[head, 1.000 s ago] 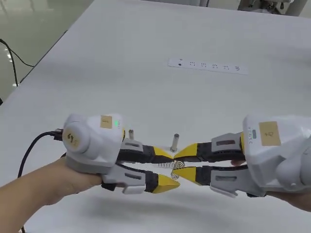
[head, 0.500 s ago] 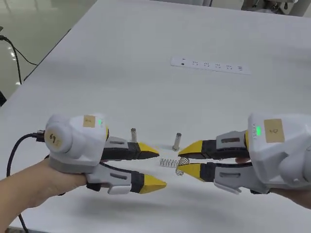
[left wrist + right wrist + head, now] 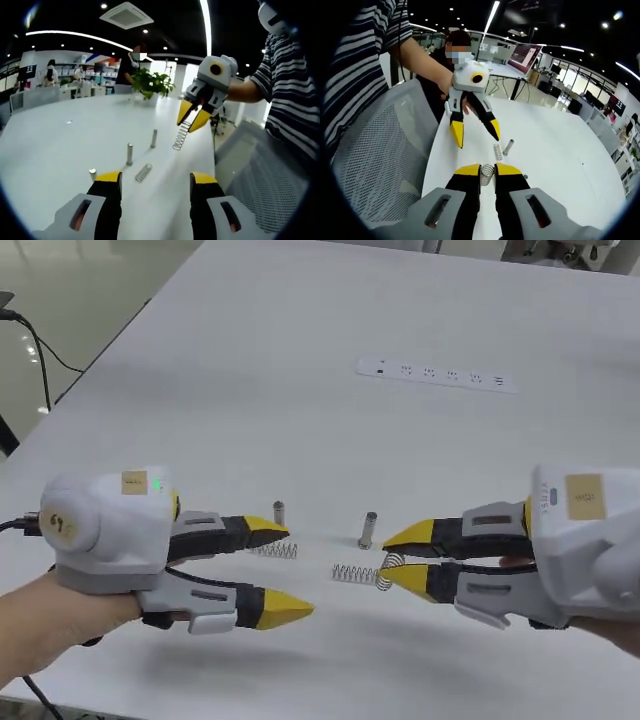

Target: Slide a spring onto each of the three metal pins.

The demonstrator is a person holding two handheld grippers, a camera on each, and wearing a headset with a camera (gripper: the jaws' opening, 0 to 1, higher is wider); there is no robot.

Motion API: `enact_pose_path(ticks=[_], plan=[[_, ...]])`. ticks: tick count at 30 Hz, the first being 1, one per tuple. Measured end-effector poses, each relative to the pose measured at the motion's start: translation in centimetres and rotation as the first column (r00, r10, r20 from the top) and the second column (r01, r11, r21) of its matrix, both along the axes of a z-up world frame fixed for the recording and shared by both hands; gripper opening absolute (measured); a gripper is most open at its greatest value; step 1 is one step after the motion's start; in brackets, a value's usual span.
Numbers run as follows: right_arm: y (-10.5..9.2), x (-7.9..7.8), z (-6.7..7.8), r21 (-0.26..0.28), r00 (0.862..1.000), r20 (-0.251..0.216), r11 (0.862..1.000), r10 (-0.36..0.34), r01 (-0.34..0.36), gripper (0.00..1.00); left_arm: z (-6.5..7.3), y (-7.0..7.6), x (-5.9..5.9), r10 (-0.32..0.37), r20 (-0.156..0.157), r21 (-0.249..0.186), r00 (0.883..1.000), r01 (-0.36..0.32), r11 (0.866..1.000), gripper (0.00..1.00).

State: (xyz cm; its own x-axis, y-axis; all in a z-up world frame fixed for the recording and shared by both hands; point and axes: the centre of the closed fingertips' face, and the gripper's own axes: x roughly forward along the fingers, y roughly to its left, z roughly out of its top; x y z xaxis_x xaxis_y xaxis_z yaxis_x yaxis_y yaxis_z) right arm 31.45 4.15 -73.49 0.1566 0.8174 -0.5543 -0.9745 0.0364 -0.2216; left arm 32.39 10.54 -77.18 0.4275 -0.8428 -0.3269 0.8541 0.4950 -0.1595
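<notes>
Spring [image 3: 352, 572] clamped by one end in your right gripper [image 3: 386, 558].
Your left gripper [image 3: 298, 571] gapes wide, jaws well apart; a second spring [image 3: 272, 551] lies on the table [image 3: 300, 390] near an upright pin [image 3: 278, 511].

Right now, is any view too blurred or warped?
Head view: sharp, evenly lit, soft shadows under left claw and right claw. Left gripper view: fisheye curves the table, ceiling strip light glares. Right gripper view: warped too, spring legible between the jaws.
</notes>
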Motion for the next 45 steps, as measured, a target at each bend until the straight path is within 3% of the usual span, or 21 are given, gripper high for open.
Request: enact_pose_path(ticks=[7, 11, 26, 32, 45], plan=[[-0.3, 0.1, -0.2, -0.008, 1.000, 0.003, 1.000, -0.005, 0.005, 0.07, -0.1, 1.5, 0.4, 0.057, 0.001, -0.002, 0.998, -0.057, 0.998, 0.61], [-0.6, 0.3, -0.2, -0.012, 1.000, 0.008, 1.000, -0.012, 0.012, 0.07, 0.0, 2.4, 0.4, 0.079, -0.002, -0.005, 0.997, -0.079, 0.997, 0.63], [-1.3, 0.7, 0.0, -0.012, 0.999, 0.010, 0.999, -0.035, 0.035, 0.07, -0.4, 4.6, 1.1, 0.194, -0.002, -0.028, 0.981, -0.194, 0.981, 0.98], [-1.8, 0.7, -0.3, -0.020, 0.999, 0.003, 0.999, -0.043, 0.043, 0.07, -1.2, 5.1, 0.9, 0.202, 0.004, 0.015, 0.979, -0.202, 0.979, 0.98], [-2.9, 1.2, -0.7, -0.052, 0.998, -0.012, 0.997, -0.055, 0.054, 0.07, -0.7, 5.2, 1.1, 0.221, 0.000, -0.007, 0.975, -0.221, 0.975, 0.98]])
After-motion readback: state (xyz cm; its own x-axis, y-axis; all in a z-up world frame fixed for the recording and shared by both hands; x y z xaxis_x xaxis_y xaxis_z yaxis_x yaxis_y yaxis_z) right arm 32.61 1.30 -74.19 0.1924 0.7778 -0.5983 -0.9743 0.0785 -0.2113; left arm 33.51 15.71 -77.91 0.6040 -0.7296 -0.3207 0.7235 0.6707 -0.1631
